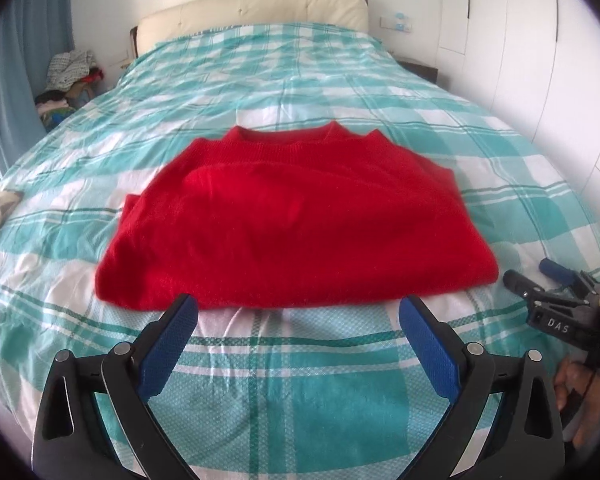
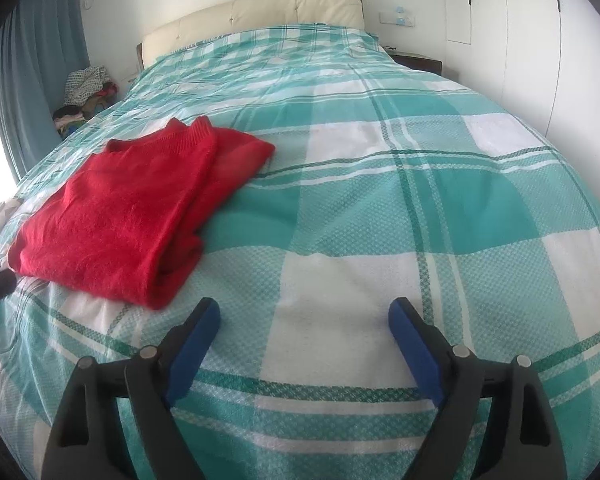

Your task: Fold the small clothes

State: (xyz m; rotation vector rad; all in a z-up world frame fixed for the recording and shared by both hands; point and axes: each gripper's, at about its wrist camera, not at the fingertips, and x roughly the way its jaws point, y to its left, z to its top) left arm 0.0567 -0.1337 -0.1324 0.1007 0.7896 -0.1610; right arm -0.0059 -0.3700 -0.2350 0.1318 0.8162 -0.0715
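A red knitted sweater point(image 1: 292, 216) lies folded on the bed, its collar toward the headboard. My left gripper point(image 1: 298, 312) hangs open just short of the sweater's near edge, with nothing between its blue pads point(image 1: 168, 348). In the right wrist view the same sweater point(image 2: 128, 212) lies at the left, folded into a narrow stack. My right gripper point(image 2: 304, 316) stands open over bare bedcover to the right of the sweater, holding nothing. The right gripper's body point(image 1: 560, 304) shows at the right edge of the left wrist view, with a hand point(image 1: 588, 396) below it.
The bed carries a teal and white checked cover point(image 2: 420, 200) with a cream headboard point(image 1: 260, 8) at the far end. A pile of clothes point(image 1: 70, 76) sits beside the bed at far left. White wardrobe doors point(image 2: 540, 40) line the right wall, a blue curtain point(image 2: 32, 60) the left.
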